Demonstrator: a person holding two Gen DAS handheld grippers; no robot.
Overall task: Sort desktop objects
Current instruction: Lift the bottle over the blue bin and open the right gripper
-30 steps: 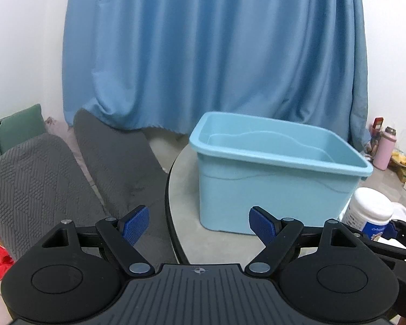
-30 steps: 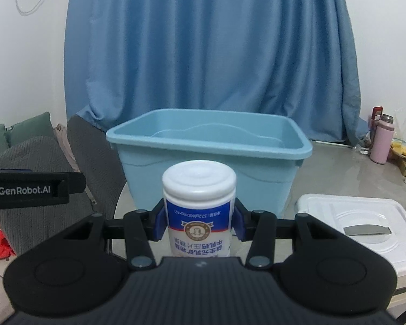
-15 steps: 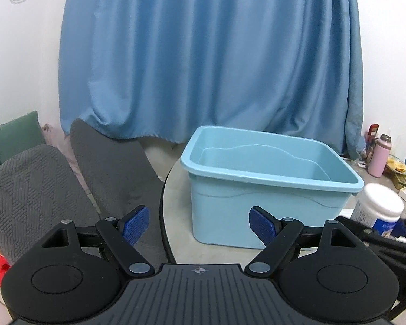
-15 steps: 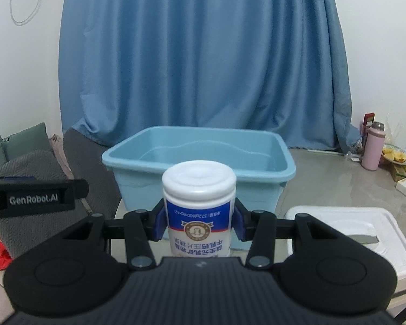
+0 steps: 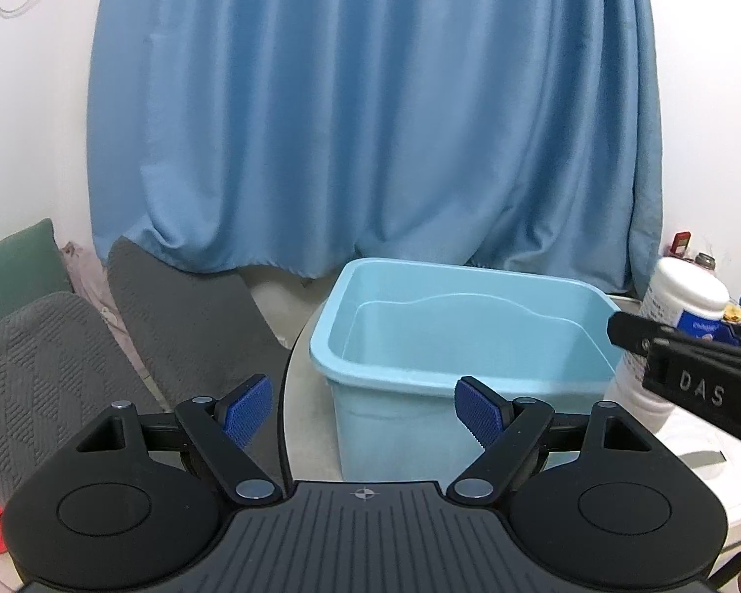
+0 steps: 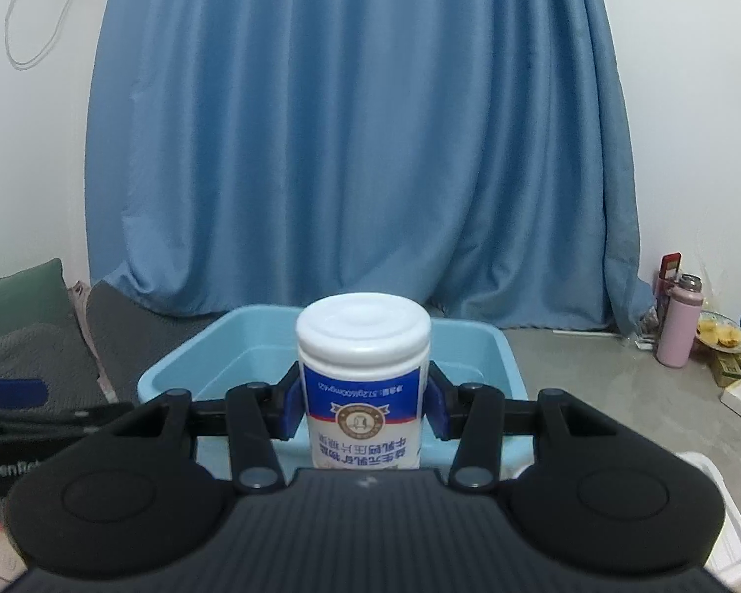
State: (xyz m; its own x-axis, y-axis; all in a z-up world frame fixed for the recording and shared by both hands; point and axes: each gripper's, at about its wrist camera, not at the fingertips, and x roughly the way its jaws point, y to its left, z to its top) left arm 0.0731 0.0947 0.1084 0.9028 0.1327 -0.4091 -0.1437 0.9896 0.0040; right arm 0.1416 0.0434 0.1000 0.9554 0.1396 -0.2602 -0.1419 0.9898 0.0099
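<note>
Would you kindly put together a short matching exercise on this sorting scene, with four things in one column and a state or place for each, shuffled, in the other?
Things:
1. white bottle
2. left gripper
3. blue bin
4. pink flask

States or places:
A. fingers apart, nothing between them
B. standing at the far right of the table, near the curtain
C. clamped upright between the right gripper's fingers
D. open-topped, nothing visible inside

Right pairs: 1-C, 2-A, 3-D, 4-B
</note>
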